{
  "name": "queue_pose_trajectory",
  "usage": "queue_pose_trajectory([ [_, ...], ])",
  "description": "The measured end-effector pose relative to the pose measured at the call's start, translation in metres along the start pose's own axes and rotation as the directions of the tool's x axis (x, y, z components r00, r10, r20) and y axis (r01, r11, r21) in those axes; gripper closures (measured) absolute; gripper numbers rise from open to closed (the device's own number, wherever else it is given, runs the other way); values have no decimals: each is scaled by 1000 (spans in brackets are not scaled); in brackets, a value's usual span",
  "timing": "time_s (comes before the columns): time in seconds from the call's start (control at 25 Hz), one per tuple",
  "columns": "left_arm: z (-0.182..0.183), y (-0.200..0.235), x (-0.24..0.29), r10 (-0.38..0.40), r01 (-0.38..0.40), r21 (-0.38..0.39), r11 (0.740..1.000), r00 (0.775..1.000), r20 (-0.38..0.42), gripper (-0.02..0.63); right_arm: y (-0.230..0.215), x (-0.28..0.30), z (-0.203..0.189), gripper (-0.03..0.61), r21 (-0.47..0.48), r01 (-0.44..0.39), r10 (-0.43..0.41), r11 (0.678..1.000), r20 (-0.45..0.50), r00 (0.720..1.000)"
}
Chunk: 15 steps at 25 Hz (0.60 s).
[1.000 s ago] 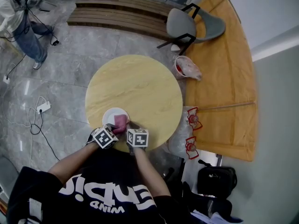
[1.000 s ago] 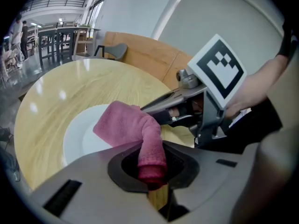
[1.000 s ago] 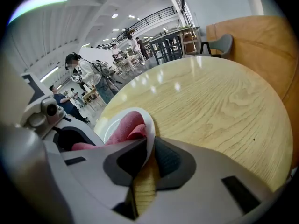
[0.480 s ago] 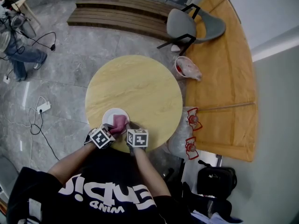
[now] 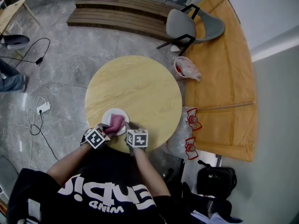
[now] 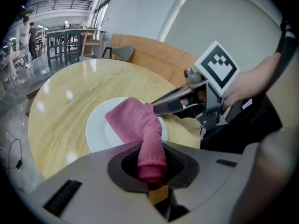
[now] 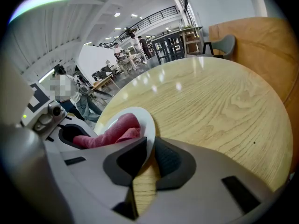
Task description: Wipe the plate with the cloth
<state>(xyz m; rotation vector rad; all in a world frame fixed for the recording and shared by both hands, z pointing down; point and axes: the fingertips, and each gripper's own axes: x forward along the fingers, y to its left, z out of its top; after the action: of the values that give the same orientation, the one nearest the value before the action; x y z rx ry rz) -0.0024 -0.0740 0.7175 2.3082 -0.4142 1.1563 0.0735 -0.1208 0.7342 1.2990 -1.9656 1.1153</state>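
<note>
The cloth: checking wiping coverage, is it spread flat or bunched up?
Bunched: the cloth runs as a rolled wad from the left gripper onto the plate.

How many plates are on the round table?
1. The white plate sits at the near edge of the table, with the pink cloth lying on it and the right gripper clamped on its rim. Nothing seems to hide another.

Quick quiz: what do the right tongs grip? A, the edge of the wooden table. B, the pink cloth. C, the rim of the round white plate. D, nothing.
C: the right tongs pinch the rim of the round white plate, while the pink cloth sits in the left tongs.
</note>
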Motion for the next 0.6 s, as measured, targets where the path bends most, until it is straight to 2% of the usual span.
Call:
queue_pose_trajectory([
  [0.6,-6,25,-18,44,-44,-7,999,999,-5,568,0,0,-1,511,3,-8,8,1000,0,1000],
])
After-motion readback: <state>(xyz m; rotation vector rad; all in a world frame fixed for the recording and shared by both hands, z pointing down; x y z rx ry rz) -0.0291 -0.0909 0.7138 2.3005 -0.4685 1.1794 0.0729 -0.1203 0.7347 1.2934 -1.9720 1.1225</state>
